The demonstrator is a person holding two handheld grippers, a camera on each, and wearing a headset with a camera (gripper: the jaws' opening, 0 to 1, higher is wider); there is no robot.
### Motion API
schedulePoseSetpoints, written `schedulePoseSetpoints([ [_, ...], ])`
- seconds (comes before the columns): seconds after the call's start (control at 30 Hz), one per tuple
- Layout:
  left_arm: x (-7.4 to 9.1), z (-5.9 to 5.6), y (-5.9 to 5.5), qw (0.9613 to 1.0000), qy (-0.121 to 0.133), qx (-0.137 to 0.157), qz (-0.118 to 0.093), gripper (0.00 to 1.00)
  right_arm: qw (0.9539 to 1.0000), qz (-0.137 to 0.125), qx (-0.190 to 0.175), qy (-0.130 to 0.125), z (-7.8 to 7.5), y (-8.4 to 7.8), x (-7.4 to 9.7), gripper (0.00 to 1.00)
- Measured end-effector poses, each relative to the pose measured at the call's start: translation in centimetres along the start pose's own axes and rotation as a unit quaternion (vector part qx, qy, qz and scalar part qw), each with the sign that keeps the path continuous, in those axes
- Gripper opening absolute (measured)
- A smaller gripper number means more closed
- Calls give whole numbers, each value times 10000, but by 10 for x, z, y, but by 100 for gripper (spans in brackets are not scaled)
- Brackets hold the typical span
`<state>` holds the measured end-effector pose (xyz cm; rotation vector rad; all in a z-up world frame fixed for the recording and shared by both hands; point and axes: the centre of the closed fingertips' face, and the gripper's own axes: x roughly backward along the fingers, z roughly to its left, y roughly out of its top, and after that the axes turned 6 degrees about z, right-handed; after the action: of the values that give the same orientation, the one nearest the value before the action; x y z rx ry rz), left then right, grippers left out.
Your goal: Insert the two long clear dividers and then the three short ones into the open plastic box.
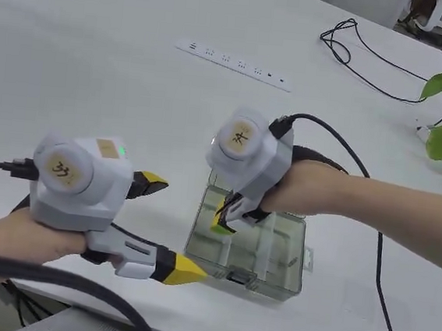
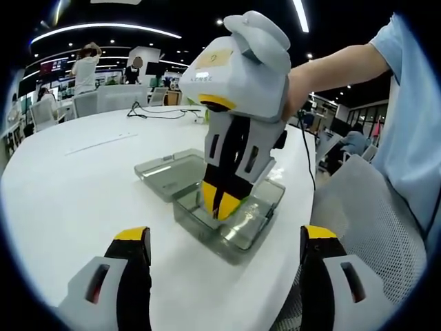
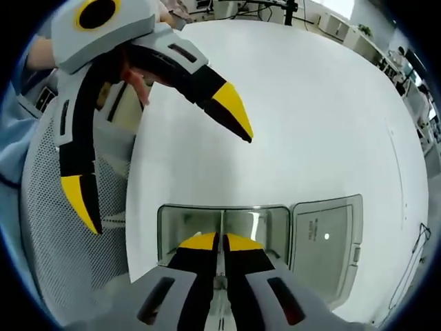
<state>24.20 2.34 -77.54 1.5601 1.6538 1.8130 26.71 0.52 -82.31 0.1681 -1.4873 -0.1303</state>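
While your right gripper (image 1: 225, 222) points down into the open clear plastic box (image 1: 276, 280), jaws pressed together on what looks like a thin clear divider (image 3: 222, 222), the divider stands upright just below the tips, lined up to slide in. Your left gripper (image 1: 170, 225), jaws spread and empty, hovers beside the box, near enough to steady it.
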Motion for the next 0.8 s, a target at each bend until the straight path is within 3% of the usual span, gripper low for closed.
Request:
schedulePoseSetpoints([
  [0.1, 0, 0, 0, 10000, 8, 0, 8, 91, 9999, -128, 3, 16, 2, 2, 0, 16],
  [0.33, 0, -2, 0, 10000, 0, -7, 29, 91, 9992, -380, 33, -84, 1, 5, 10, 28],
  [0.43, 0, -3, 0, 10000, -5, -19, 39, 91, 9983, -575, -56, 1, 3, 7, 14, 33],
  [0.53, 0, -3, 1, 10000, -11, 3, 24, 91, 9951, -929, -297, 160, 8, 12, 20, 41],
  [0.63, 1, -2, 3, 10000, -5, 43, 2, 91, 9888, -1360, -545, 294, 12, 18, 28, 49],
  [0.8, 3, 0, 7, 10000, 20, 27, -10, 91, 9834, -1744, -451, 195, 17, 15, 39, 66],
])
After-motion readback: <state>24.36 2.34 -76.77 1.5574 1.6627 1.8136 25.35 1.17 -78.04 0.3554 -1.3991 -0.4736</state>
